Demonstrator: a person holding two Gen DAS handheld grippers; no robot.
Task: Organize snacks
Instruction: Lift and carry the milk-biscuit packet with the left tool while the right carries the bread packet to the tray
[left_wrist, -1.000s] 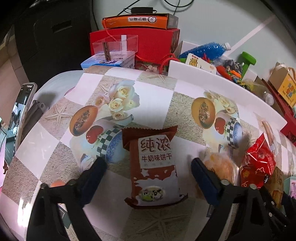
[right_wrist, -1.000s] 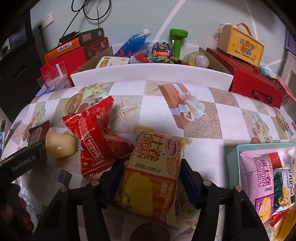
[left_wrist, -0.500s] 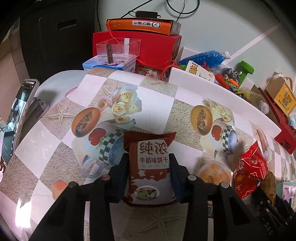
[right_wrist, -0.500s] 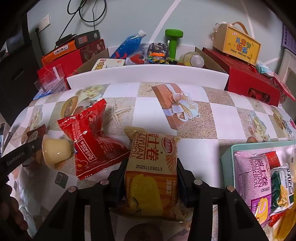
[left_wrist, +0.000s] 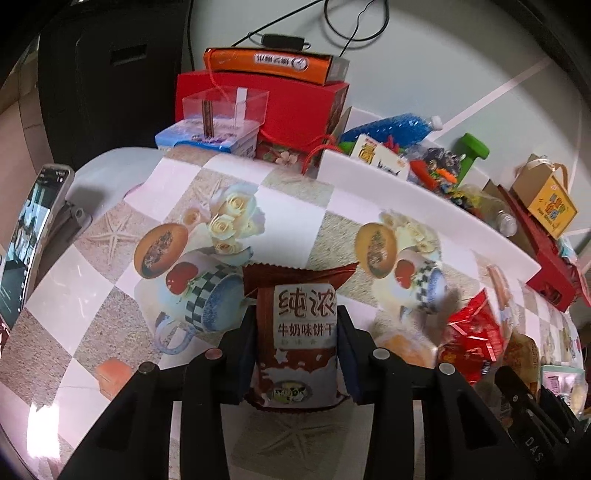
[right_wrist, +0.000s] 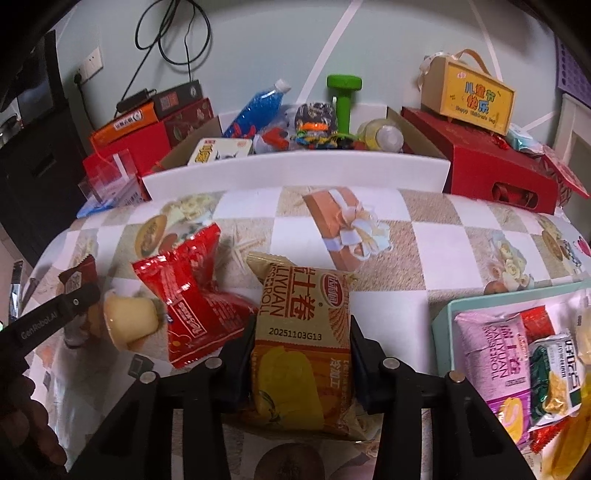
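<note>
In the left wrist view my left gripper (left_wrist: 297, 332) is shut on a brown milk biscuit packet (left_wrist: 301, 328), its pads pressing the packet's two sides over the patterned tablecloth. My right gripper (right_wrist: 301, 339), seen in the right wrist view, is shut on a yellow swiss roll packet (right_wrist: 301, 343) in the same way. A red snack bag (right_wrist: 188, 295) and a pale jelly cup (right_wrist: 129, 317) lie left of that packet. The left gripper's black arm (right_wrist: 48, 317) reaches in at the far left. A teal tray (right_wrist: 448, 314) at the right holds several packets.
A white board (right_wrist: 295, 170) edges the table's far side, with red boxes (right_wrist: 495, 162), a blue bottle (right_wrist: 258, 107) and a green dumbbell (right_wrist: 345, 99) behind it. A phone on a stand (left_wrist: 29, 229) is at the left. A yellow gift box (right_wrist: 469, 96) tops the right red box.
Both grippers have closed from wide open onto their packets: the left onto the brown biscuit packet, the right onto the yellow swiss roll packet. Neither hand has shifted much.
</note>
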